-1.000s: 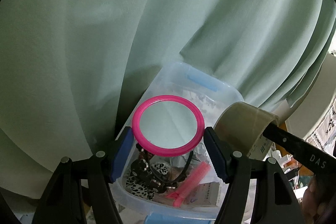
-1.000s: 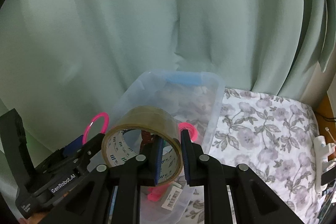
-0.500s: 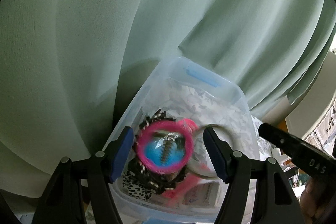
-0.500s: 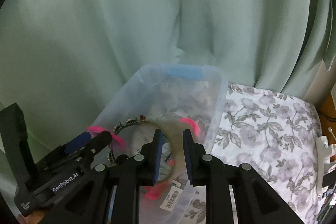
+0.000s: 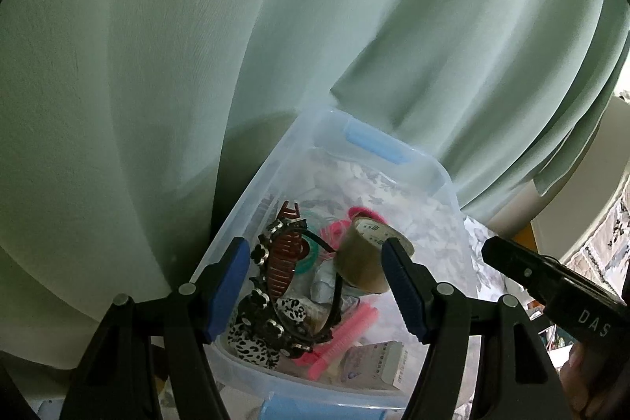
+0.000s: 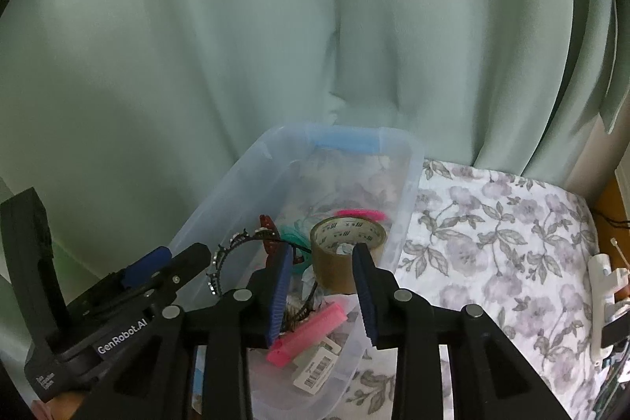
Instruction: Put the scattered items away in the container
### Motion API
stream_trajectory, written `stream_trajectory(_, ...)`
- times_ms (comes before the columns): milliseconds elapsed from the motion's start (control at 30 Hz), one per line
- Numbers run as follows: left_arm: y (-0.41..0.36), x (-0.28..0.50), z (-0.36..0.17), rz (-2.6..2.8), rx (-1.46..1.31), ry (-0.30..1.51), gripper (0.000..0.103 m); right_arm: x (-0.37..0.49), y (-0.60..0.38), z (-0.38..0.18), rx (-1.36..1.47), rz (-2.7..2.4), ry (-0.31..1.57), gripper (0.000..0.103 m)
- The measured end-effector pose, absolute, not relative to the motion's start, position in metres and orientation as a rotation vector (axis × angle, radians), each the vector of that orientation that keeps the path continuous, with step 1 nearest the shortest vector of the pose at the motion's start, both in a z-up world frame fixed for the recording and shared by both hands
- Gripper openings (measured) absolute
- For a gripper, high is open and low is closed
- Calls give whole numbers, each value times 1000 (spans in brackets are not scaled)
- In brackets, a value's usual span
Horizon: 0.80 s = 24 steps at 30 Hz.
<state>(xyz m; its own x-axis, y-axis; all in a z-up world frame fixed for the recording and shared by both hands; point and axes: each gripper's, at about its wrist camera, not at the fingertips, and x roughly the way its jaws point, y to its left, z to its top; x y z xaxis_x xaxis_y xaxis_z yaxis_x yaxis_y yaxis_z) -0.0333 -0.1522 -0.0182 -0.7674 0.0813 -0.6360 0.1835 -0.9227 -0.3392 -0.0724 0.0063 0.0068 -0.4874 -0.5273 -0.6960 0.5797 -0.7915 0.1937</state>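
**Ana:** Nearest the left camera, what do the tongs look like?

**Ben:** On that side the left gripper (image 5: 315,286) stands wide, its blue pads apart with nothing pressed between them. It hangs over the near end of the clear plastic bin (image 5: 260,184).

**Ana:** And the other pair?

**Ben:** The right gripper (image 6: 323,286) is narrower, and its jaws are opening at this moment. Nothing is clamped between them; the roll of brown tape (image 6: 348,248) shows through the gap, but it lies down in the bin, apart from the pads.

**Ana:** So the tape is inside the bin?

**Ben:** Yes, resting on its side-edge atop the other things, tilted, with its open core facing up toward the right camera. Just below the tongs lie a pink comb (image 6: 307,333) and a small white box with a barcode label (image 6: 319,369).

**Ana:** What else is in there?

**Ben:** From the left view, a spotted black-and-white hair band (image 5: 256,337), a brown hair claw (image 5: 285,258) and a black studded headband (image 5: 271,313) sit on the near left. Past the tape a pink ring (image 5: 360,213) peeks out, partly hidden, so I cannot tell what it is.

**Ana:** And beyond the bin?

**Ben:** The bin rests on a flowered bedsheet (image 6: 492,235), its far blue latch (image 6: 342,140) close to a pale green curtain (image 6: 275,26) that fills the background.
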Motion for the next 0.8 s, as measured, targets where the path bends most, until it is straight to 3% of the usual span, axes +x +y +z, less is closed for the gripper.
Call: stream_trajectory(800, -119, -9, 13, -2875, 1038, 483, 72, -39, 38, 19, 1010, -2287, 50, 48)
